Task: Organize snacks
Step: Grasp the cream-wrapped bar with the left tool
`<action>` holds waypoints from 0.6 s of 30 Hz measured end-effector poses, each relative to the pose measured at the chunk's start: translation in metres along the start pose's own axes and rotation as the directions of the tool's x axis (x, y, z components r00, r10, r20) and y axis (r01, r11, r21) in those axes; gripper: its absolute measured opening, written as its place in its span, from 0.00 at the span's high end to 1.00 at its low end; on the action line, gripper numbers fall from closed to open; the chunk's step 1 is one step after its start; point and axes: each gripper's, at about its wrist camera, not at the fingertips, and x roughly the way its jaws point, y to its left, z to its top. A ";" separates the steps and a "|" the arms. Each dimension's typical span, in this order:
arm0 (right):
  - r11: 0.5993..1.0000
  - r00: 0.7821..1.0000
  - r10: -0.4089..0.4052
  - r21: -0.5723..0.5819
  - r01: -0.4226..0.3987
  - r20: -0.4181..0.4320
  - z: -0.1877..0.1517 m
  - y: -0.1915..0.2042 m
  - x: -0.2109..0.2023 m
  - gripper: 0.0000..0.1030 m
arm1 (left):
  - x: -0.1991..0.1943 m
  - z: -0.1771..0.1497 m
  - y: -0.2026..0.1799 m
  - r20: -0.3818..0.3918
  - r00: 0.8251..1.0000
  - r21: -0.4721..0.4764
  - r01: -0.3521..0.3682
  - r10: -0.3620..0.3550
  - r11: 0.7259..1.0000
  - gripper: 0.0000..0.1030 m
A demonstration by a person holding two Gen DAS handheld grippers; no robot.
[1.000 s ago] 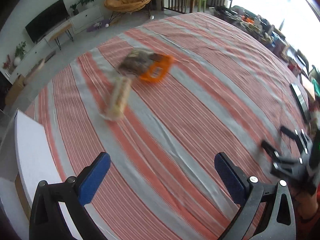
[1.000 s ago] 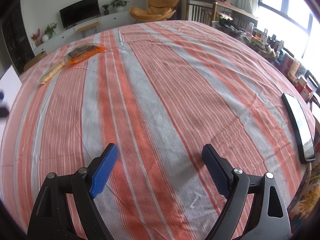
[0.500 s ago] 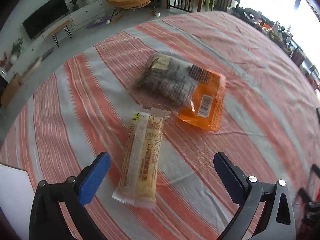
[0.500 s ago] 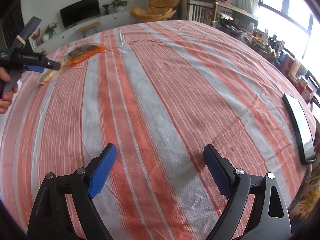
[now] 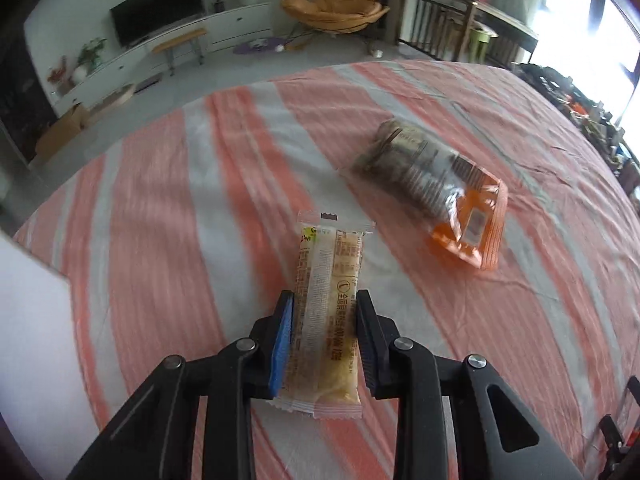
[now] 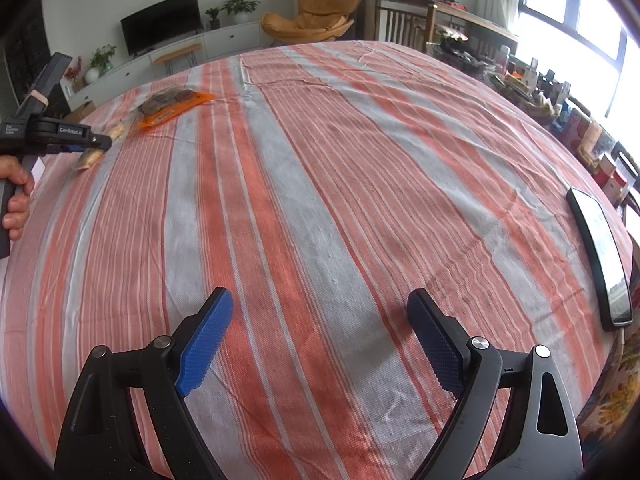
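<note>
A long yellow snack bar [image 5: 332, 252] in a clear wrapper lies on the striped tablecloth [image 5: 160, 240]. My left gripper [image 5: 324, 298] is shut on its near half, blue pads pressing both long sides. Beyond it to the right lies an orange packet of dark biscuits [image 5: 436, 192], apart from the bar. The right wrist view shows the same left gripper [image 6: 102, 142], held by a hand, over the bar [image 6: 90, 156], with the orange packet [image 6: 172, 106] just behind. My right gripper [image 6: 320, 304] hangs open over bare cloth with nothing between its fingers.
A white flat object [image 5: 32, 320] sits at the table's left edge near the left gripper. A black phone [image 6: 600, 256] lies by the right edge. Boxes and clutter [image 6: 560, 112] line the far right side. A living room lies beyond the table.
My left gripper came down and forward over the yellow bar and shut on it. The right gripper has stayed where it was, still open.
</note>
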 end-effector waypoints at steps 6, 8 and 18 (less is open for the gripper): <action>1.000 1.000 0.000 0.001 0.000 0.000 0.000 0.000 0.000 0.11 | -0.029 -0.052 -0.019 -0.049 0.996 -0.047 -0.077 0.075 0.996 0.72; 1.000 1.000 0.000 0.001 0.000 0.000 0.000 0.000 0.000 0.11 | -0.043 -0.074 -0.031 -0.066 0.994 -0.050 -0.088 0.085 0.995 0.72; 1.000 1.000 -0.001 0.002 0.001 0.001 0.000 0.000 0.000 0.11 | -0.076 -0.143 -0.075 -0.001 0.995 -0.137 -0.098 0.099 0.986 0.70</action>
